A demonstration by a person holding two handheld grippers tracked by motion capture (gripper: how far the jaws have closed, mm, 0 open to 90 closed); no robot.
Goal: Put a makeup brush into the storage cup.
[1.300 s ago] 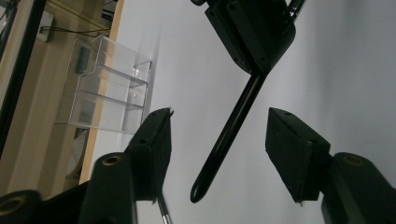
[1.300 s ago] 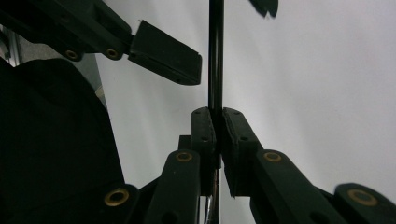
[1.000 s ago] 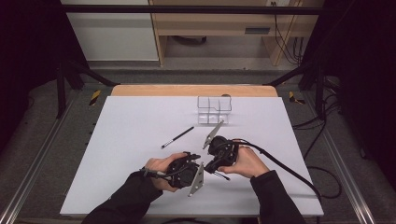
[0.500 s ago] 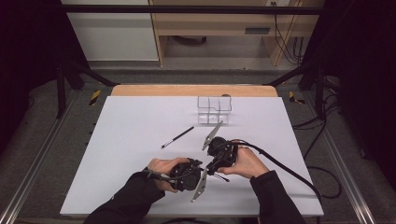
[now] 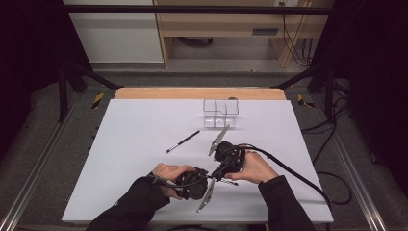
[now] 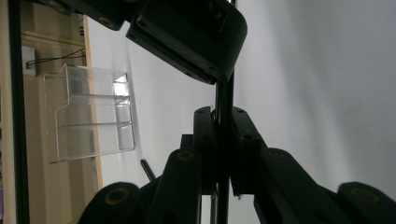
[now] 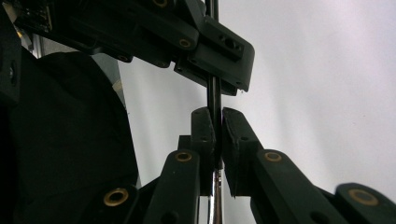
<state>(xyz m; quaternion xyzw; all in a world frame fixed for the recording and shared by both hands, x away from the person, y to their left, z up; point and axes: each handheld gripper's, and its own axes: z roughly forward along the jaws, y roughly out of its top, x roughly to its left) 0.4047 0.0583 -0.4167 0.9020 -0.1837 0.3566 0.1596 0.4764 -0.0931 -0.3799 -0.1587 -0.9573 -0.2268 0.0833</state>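
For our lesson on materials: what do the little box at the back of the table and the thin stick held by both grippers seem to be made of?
The box looks like clear, glossy plastic, perhaps acrylic: the table shows through its walls and its edges catch light. The thin stick has a smooth black shaft, plastic or painted wood, I cannot tell which, and a shiny silver stretch that looks like metal. The left gripper and the right gripper both clamp it.

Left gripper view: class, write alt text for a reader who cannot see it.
Two black jaws are shut on a thin black pen, upright over a white table. The other gripper grips it above; a clear plastic organizer stands left.
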